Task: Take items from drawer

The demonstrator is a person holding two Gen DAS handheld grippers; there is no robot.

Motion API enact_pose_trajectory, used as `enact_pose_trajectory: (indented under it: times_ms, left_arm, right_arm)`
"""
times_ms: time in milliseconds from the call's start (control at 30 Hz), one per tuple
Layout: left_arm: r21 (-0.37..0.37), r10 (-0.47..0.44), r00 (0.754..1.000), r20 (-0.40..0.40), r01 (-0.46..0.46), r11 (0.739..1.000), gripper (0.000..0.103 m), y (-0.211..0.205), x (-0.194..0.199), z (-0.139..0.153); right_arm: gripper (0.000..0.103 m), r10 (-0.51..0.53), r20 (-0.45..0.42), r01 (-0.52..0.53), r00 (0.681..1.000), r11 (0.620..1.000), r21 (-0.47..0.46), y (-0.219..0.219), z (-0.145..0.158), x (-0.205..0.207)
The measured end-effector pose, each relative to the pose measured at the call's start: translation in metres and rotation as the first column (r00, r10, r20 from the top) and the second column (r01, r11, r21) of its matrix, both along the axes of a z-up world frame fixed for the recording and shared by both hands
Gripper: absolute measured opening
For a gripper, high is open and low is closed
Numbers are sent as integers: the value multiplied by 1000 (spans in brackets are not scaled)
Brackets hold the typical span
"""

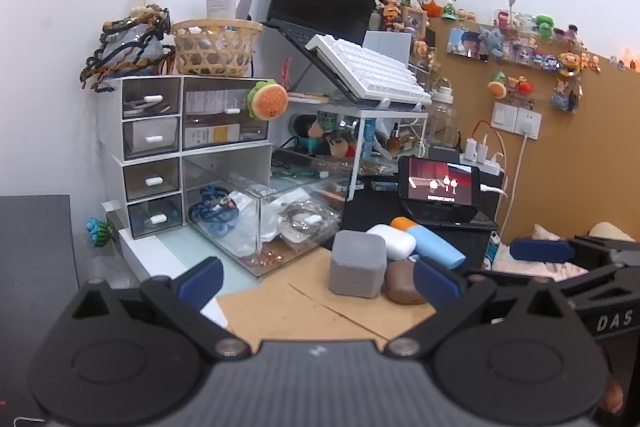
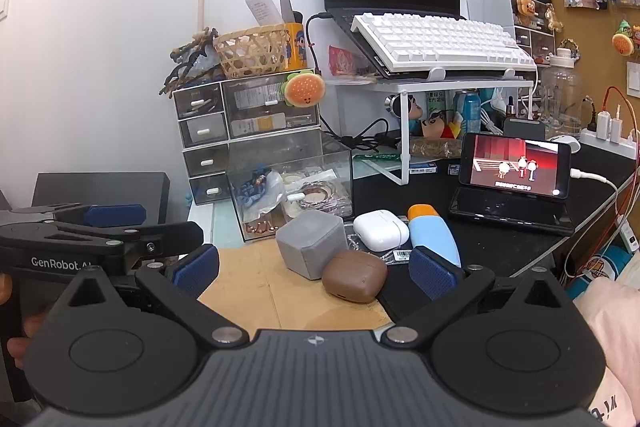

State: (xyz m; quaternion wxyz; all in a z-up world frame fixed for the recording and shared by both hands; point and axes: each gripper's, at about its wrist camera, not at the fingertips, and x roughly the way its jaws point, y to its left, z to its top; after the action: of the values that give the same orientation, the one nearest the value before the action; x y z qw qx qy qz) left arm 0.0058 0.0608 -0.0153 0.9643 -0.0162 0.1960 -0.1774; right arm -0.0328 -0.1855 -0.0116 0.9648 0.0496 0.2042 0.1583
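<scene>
A clear drawer [image 1: 256, 211] [image 2: 288, 187] stands pulled out of the white drawer unit [image 1: 152, 131] [image 2: 204, 131], holding a blue cord bundle [image 1: 214, 207] [image 2: 256, 187] and plastic bags. In front lie a grey box [image 1: 356, 263] [image 2: 310, 241], a brown case [image 1: 402, 283] [image 2: 354, 277], a white earbud case [image 1: 394, 241] [image 2: 380, 229] and a light-blue tube with orange cap [image 1: 436, 247] [image 2: 432, 237]. My left gripper [image 1: 316, 279] is open and empty, near the grey box. My right gripper [image 2: 314, 271] is open and empty, with the brown case between its fingers' line.
A phone [image 1: 438, 181] [image 2: 516, 165] plays video on a stand at right. A white shelf [image 2: 432, 87] carries a keyboard and laptop. A basket [image 1: 216, 45] tops the drawer unit. The other gripper shows at each view's edge [image 1: 544, 251] [image 2: 112, 215].
</scene>
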Motion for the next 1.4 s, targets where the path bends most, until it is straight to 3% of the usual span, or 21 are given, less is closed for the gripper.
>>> enact_pose_trajectory:
  times_ms: [1400]
  left_arm:
    - [24,-3,999,-36,4,1000,102,-2,9,-6]
  right_arm:
    - [103,17,-51,-16,999,1000,17,-1,-10,11]
